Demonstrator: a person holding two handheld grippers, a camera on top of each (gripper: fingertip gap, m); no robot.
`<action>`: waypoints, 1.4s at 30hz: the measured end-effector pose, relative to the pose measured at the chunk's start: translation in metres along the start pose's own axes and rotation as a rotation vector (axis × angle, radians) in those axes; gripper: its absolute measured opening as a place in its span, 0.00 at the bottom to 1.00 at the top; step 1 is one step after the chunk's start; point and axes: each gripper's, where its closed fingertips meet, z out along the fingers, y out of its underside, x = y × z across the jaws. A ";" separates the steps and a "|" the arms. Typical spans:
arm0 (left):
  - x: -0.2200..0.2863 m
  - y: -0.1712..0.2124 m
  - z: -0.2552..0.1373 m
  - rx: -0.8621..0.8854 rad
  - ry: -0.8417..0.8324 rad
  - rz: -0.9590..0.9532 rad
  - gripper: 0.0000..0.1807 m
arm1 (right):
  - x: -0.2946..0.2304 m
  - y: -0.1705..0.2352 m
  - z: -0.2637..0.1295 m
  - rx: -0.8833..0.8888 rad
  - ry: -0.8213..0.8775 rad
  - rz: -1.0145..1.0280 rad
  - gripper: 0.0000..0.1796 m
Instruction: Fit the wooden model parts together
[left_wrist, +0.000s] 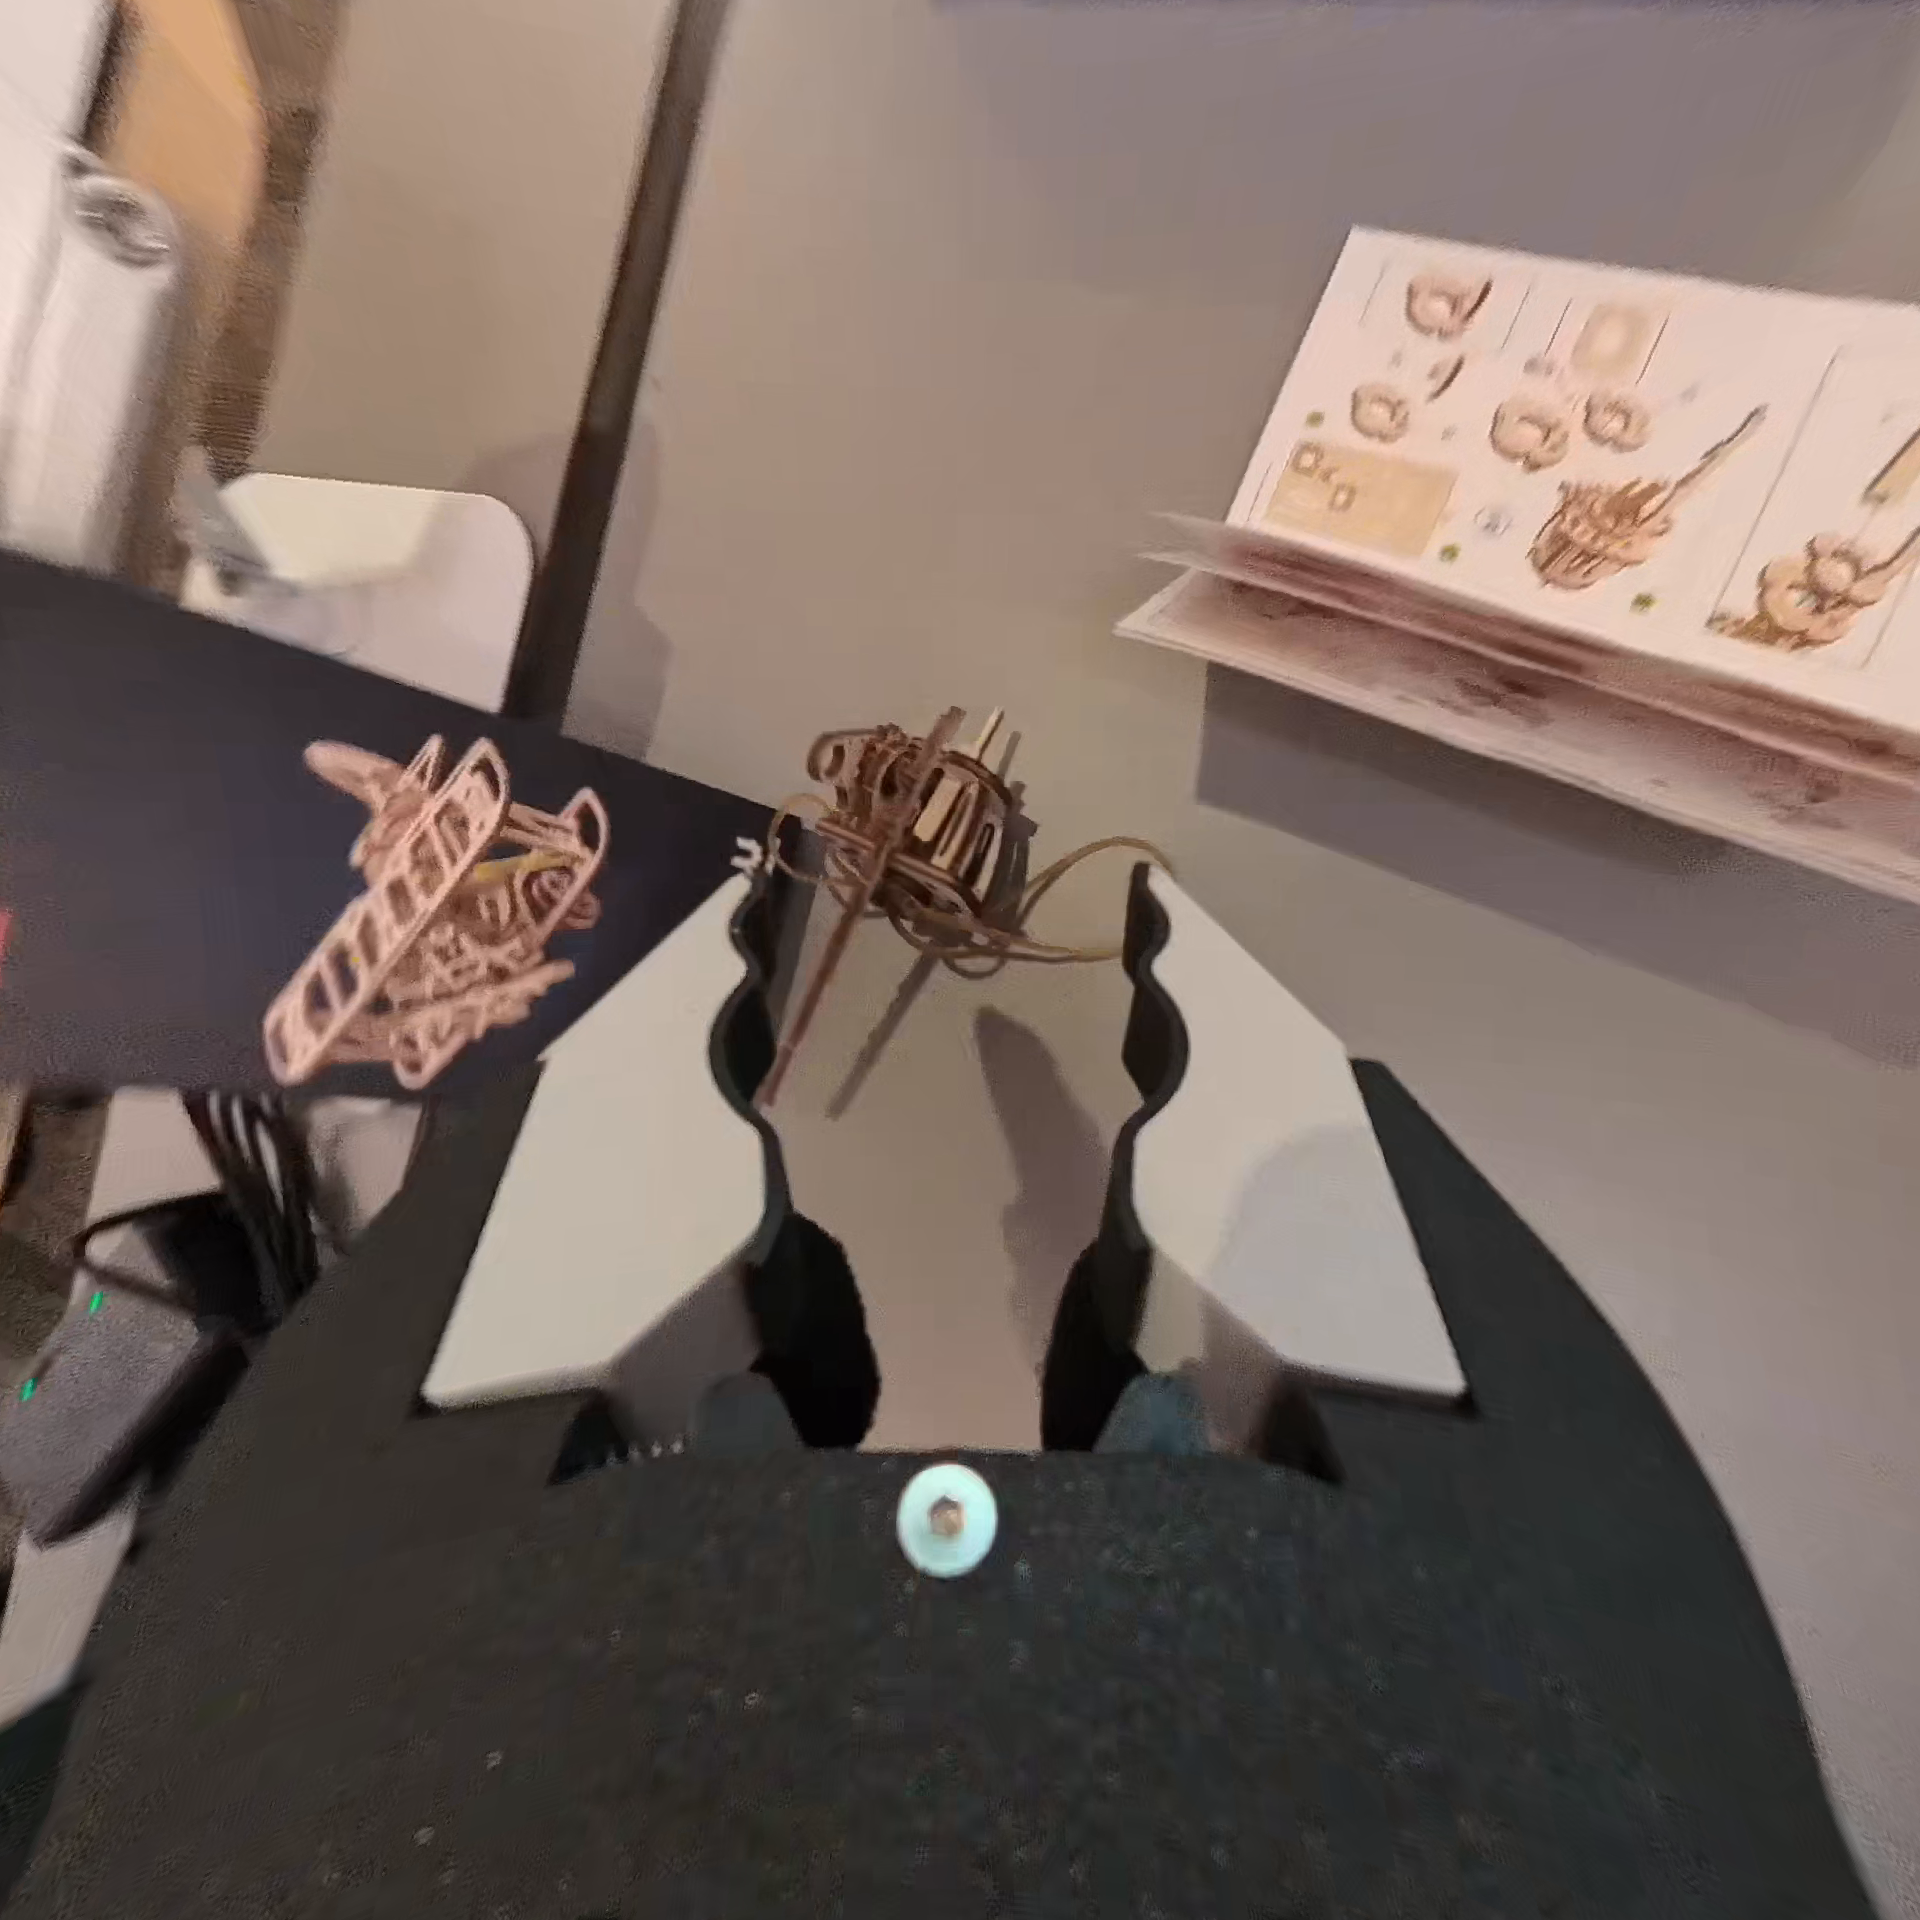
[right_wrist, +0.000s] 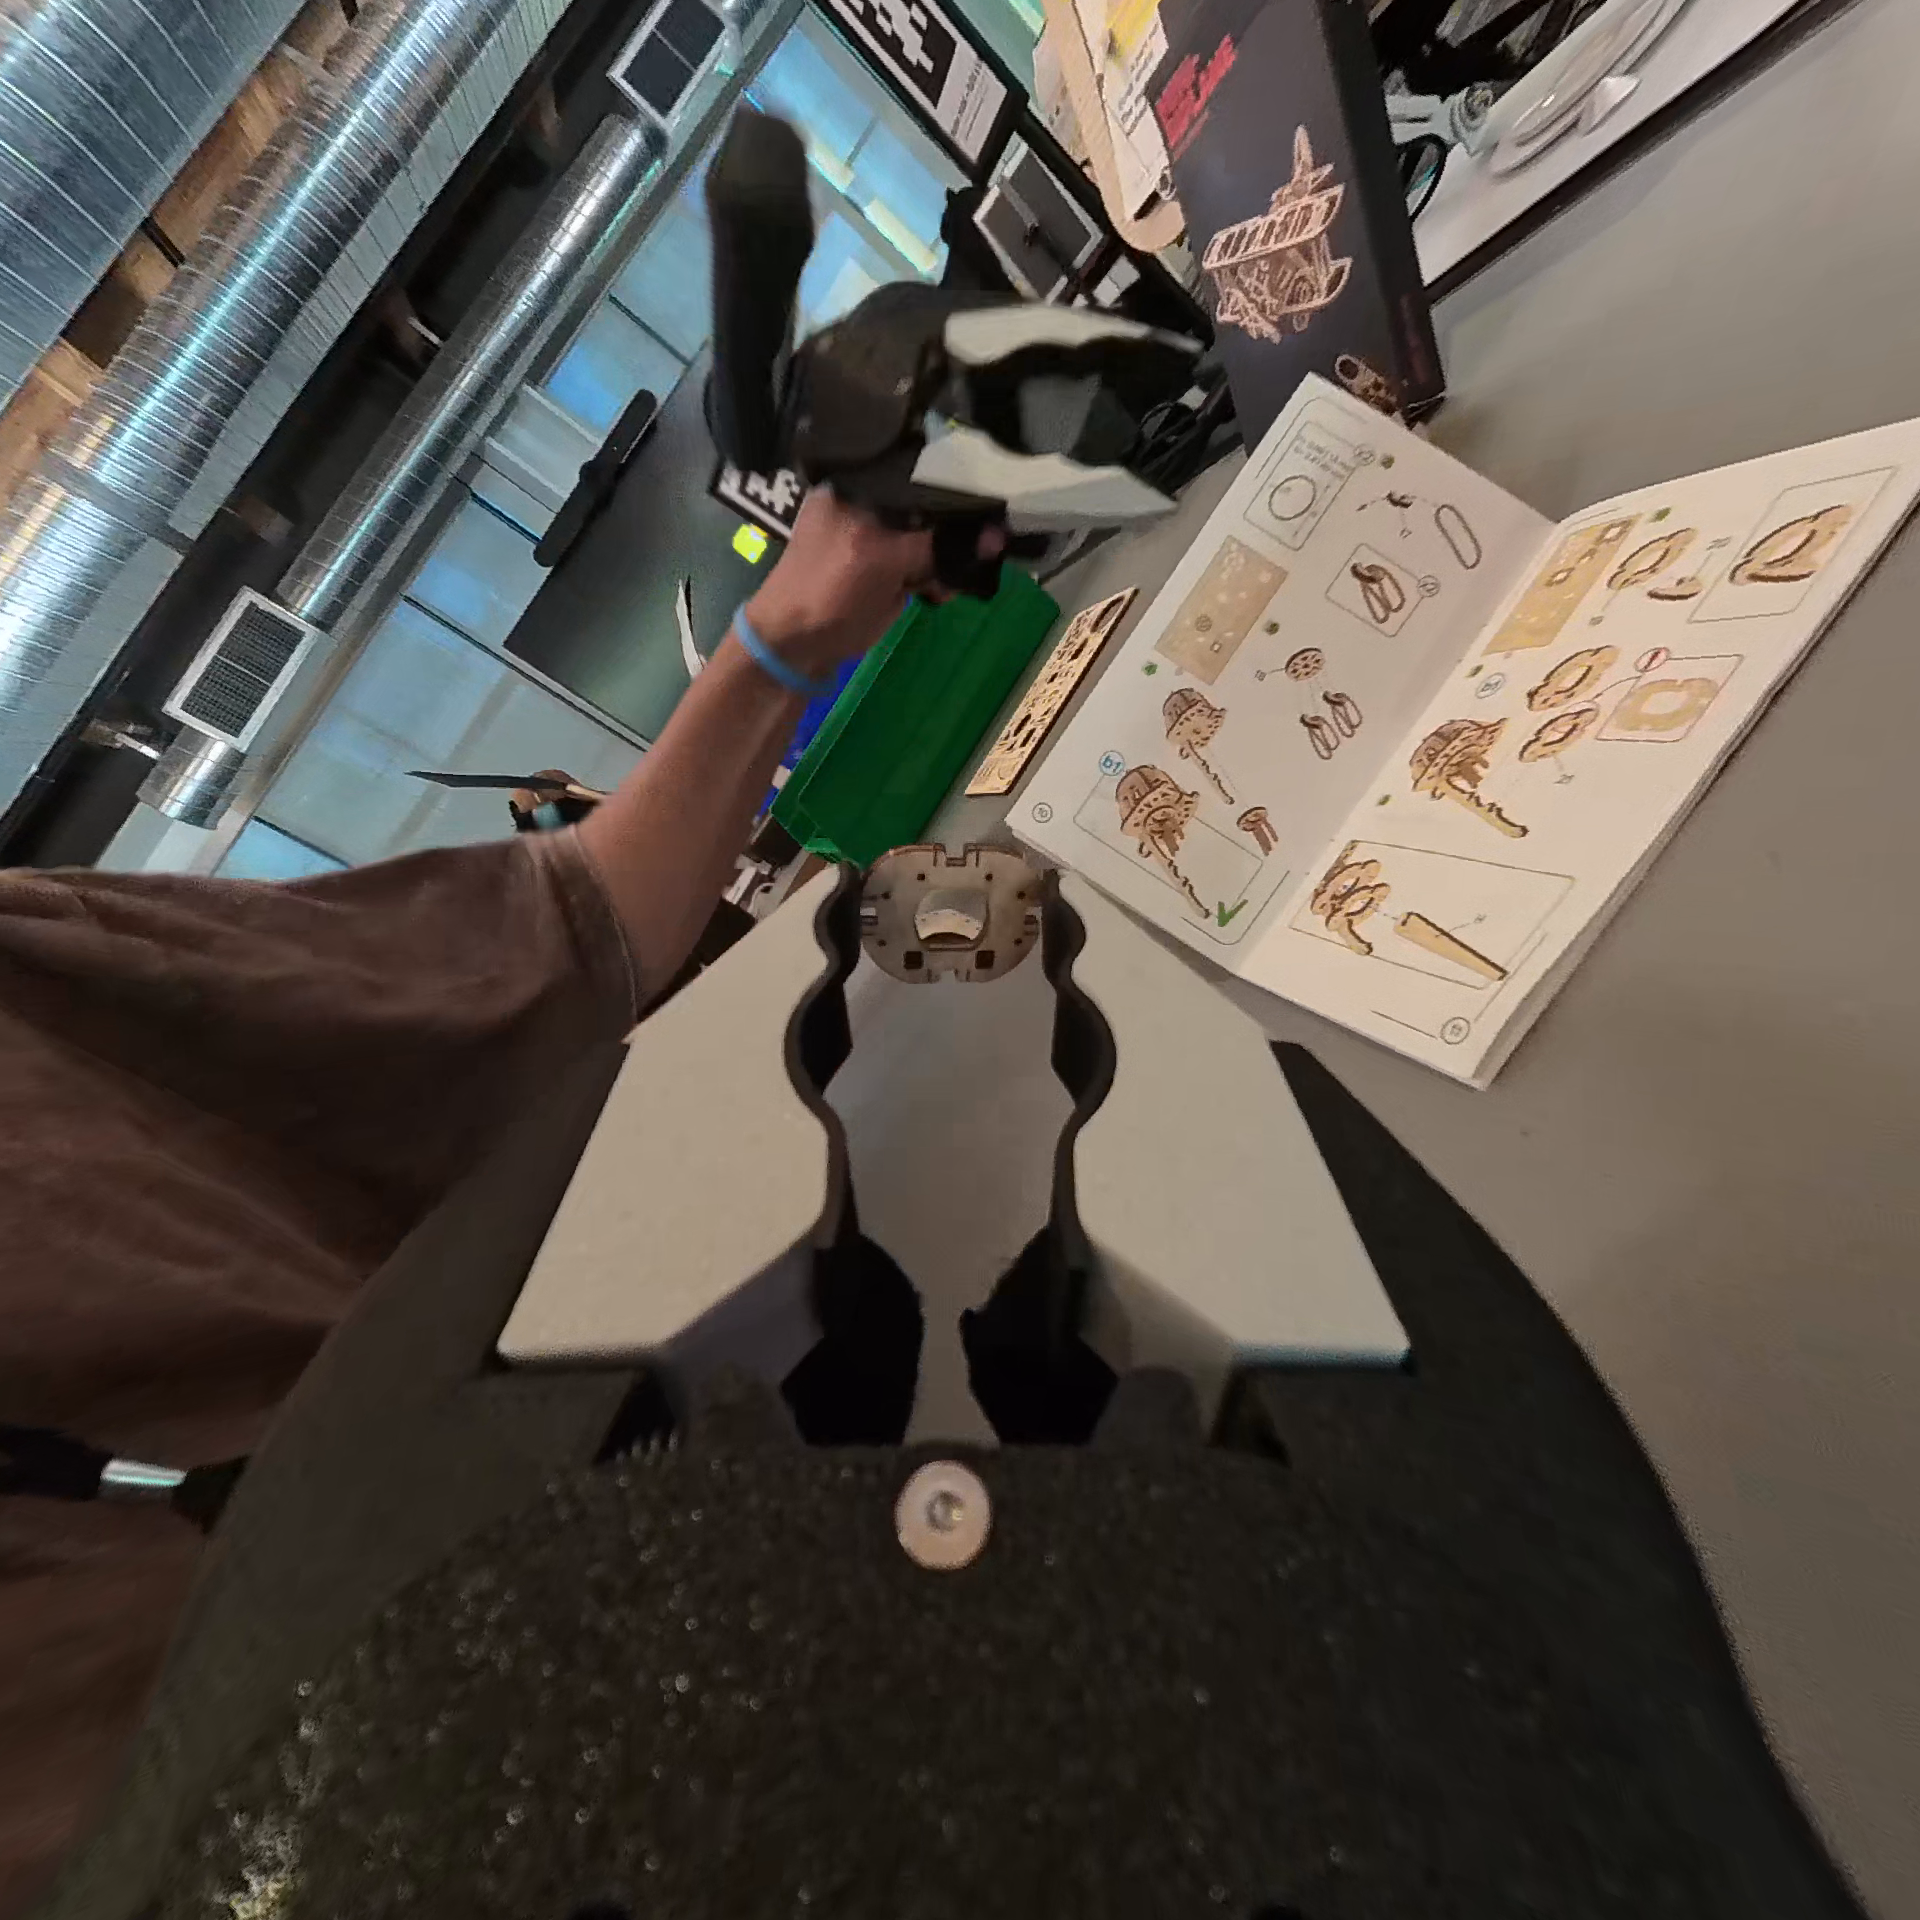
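1. Wooden, rounded disc part with notches and small square slots: sitting clamped between the tips of the right gripper, jaws closed on its two edges, flat face turned toward the camera, raised above the grey table.
2. Lying on that table in the left wrist view: the half-built wooden cage assembly, with thin rods and curled strips trailing out, just ahead of the left gripper, jaws standing apart and holding nothing.
3. Judging the step: closing the left jaws on the solid ribs, not the thin rods, then bringing the disc square to the cage end, lining up slots with tabs, pressing gently and evenly.
4. Risking: snapping the slender strips; the disc twisting in the grip.
5. Lying open beside the work: an instruction booklet, close enough to snag a sweeping move.
6. Farther out: a dark box printed with a model picture, a flat wooden sheet, a green folded piece.
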 end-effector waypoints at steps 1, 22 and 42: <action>-0.004 0.000 0.009 -0.029 0.043 0.019 0.37 | 0.001 0.002 0.001 -0.009 0.006 -0.007 0.19; -0.014 0.026 0.069 -0.209 0.260 0.156 0.35 | 0.008 0.004 -0.001 -0.023 0.010 0.001 0.19; -0.005 0.033 0.073 -0.251 0.261 0.204 0.28 | 0.013 0.006 -0.002 -0.037 0.021 0.021 0.19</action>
